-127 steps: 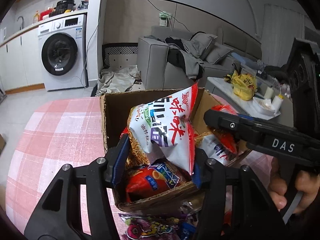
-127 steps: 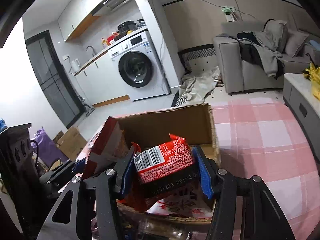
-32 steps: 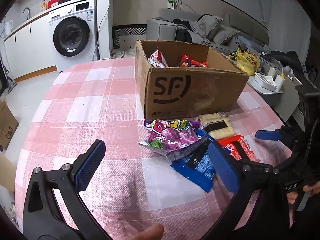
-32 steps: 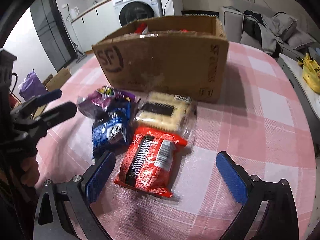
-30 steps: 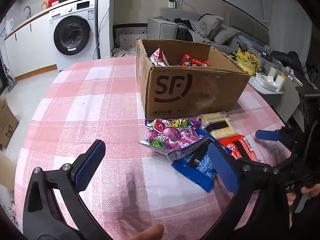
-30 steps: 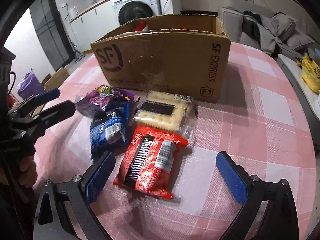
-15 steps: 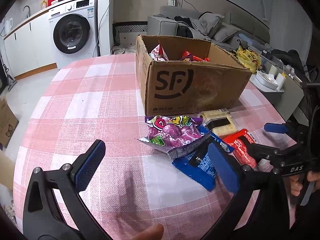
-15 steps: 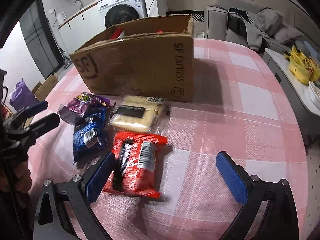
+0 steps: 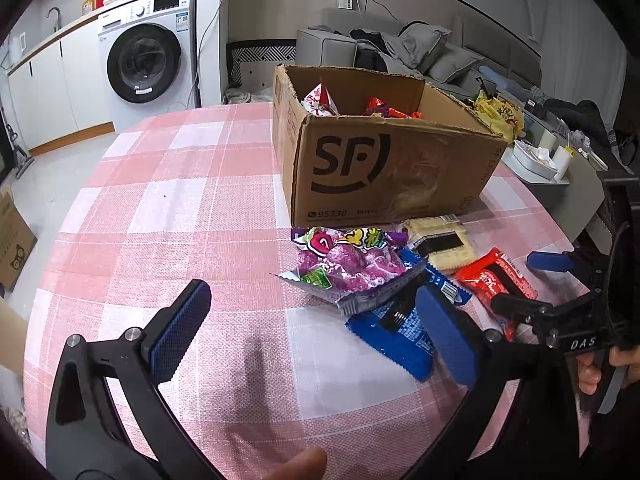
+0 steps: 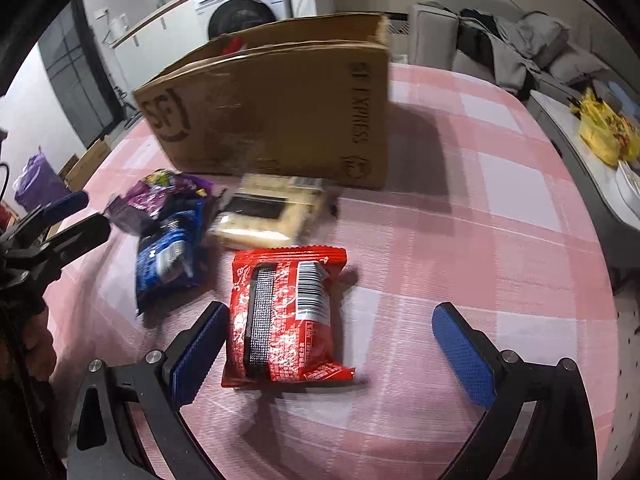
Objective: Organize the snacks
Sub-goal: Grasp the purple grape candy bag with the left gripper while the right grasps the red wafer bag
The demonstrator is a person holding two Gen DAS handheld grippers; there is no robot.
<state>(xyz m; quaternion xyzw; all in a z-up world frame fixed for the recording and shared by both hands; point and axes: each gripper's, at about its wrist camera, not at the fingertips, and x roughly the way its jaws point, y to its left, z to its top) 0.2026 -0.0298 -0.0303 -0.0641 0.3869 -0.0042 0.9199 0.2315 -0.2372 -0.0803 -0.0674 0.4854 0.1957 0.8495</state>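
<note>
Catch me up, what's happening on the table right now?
A person with two handheld grippers is packing snacks into the cardboard box, which already holds a few. Four packets lie in front of it: purple, blue, beige crackers, red. The right gripper, open, is lined up on the red packet. The left gripper is open and empty.

White washing machine (image 9: 146,65) stands left of a grey sofa (image 9: 404,46).

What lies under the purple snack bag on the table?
The purple snack bag overlaps the blue packet, whose upper end is covered. Whether anything else sits beneath cannot be seen.
</note>
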